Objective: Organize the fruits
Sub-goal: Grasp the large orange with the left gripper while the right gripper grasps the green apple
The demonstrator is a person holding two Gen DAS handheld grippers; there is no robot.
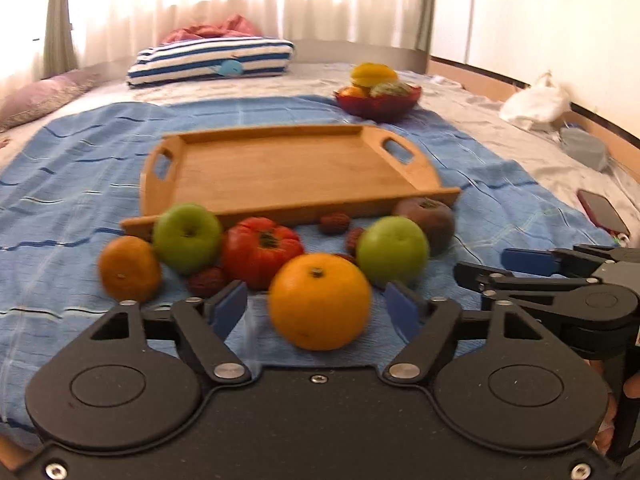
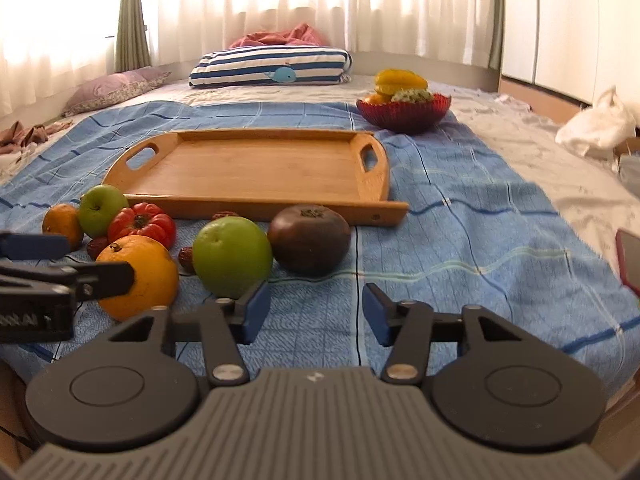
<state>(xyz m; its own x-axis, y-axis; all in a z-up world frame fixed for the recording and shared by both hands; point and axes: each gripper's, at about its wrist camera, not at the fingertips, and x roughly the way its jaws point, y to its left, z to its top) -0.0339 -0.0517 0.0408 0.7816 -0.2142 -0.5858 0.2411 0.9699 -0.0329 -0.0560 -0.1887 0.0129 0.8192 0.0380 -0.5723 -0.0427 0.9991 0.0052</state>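
Observation:
An empty wooden tray [image 1: 280, 168] [image 2: 256, 168] lies on the blue cloth. In front of it lie loose fruits: a large orange [image 1: 319, 301] [image 2: 138, 276], two green apples [image 1: 187, 238] [image 1: 392, 250] [image 2: 232, 261] [image 2: 102, 210], a red tomato [image 1: 260, 251] [image 2: 142, 224], a small orange [image 1: 129, 268] [image 2: 63, 222], a dark brown tomato [image 1: 430, 218] [image 2: 309, 238] and several red dates [image 1: 335, 223]. My left gripper [image 1: 320, 310] is open with the large orange between its fingers, not clamped. My right gripper [image 2: 314, 312] is open and empty, just before the near apple and dark tomato.
A red bowl [image 1: 378, 102] [image 2: 404, 110] of fruit stands behind the tray's right end. A striped pillow [image 1: 212, 60] [image 2: 272, 65] lies at the far end of the bed. A phone [image 1: 602, 212] [image 2: 629, 260] lies at the right. A white bag [image 1: 534, 104] [image 2: 596, 128] is at the far right.

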